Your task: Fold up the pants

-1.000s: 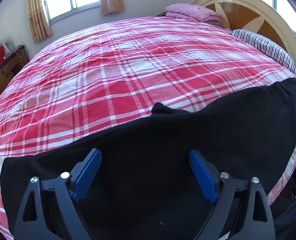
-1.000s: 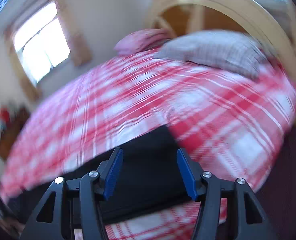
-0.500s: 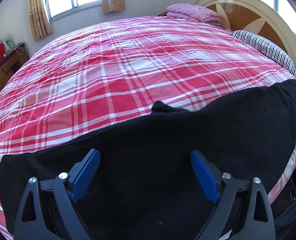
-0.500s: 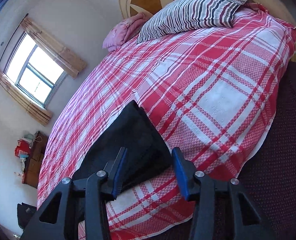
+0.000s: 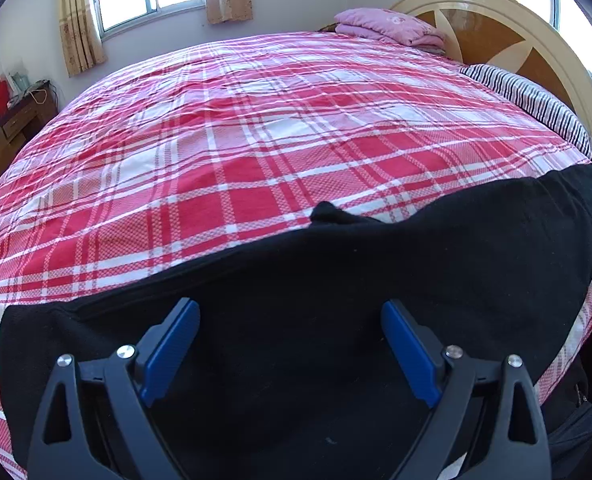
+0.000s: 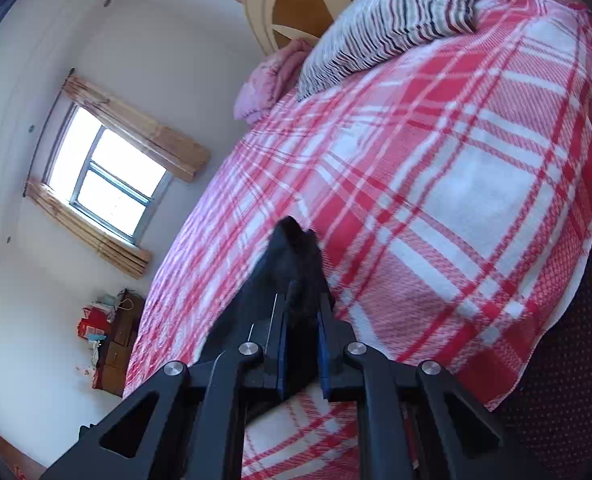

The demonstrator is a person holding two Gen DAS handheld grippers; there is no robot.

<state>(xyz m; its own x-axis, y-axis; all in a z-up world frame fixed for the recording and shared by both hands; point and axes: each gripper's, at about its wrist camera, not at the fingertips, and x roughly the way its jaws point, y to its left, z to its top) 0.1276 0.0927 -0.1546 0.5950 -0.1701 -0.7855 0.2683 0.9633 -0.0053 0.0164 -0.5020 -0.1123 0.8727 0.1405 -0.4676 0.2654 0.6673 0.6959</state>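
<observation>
The right gripper [image 6: 302, 332], just closing, pinches a thin bunch of the black pants [image 5: 336, 300], apparently a corner; it may slip free when lifted. The left gripper [image 5: 291, 344] hangs wide open, holding nothing.

Black pants [image 5: 336, 300] on a red-and-white plaid bedspread [image 5: 255, 140], navy-striped pillow [image 6: 396, 16], pink blanket [image 5: 388, 28].
</observation>
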